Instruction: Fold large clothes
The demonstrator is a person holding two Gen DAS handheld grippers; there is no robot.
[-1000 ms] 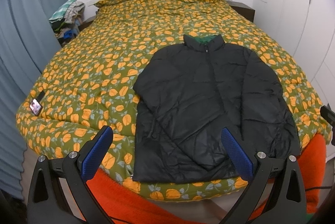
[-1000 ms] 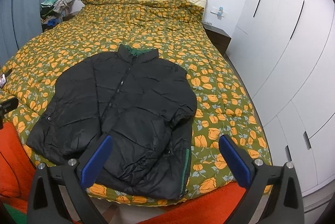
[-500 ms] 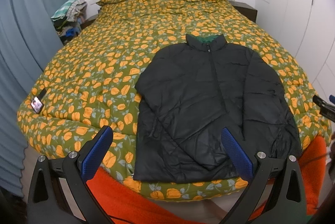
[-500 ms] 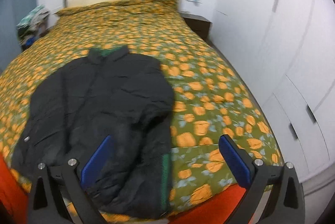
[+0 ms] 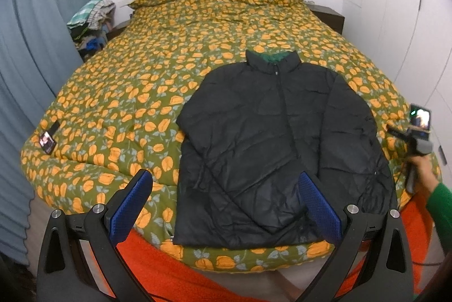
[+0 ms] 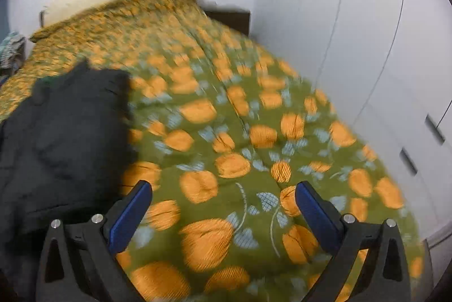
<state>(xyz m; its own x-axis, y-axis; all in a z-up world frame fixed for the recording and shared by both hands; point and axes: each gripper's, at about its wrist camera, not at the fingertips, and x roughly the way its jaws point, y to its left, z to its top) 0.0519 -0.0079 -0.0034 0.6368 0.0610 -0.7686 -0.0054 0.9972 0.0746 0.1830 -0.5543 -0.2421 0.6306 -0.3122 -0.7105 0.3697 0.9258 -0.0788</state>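
The left gripper [image 5: 223,206] hangs wide open and empty above the foot of the bed [image 5: 118,115], its fingers framing the hem of a black puffer jacket [image 5: 279,143] at about 6 o'clock. The right gripper [image 6: 223,213], also spread wide and holding nothing, hovers over bare quilt with the jacket at its 9 o'clock. The jacket lies flat, zipped and face up, sleeves unfolded, so no fold looks started.

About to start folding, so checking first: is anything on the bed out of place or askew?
Only a small phone-like device lying near the duvet's left edge. The black jacket lies flat, zipped, roughly straight.
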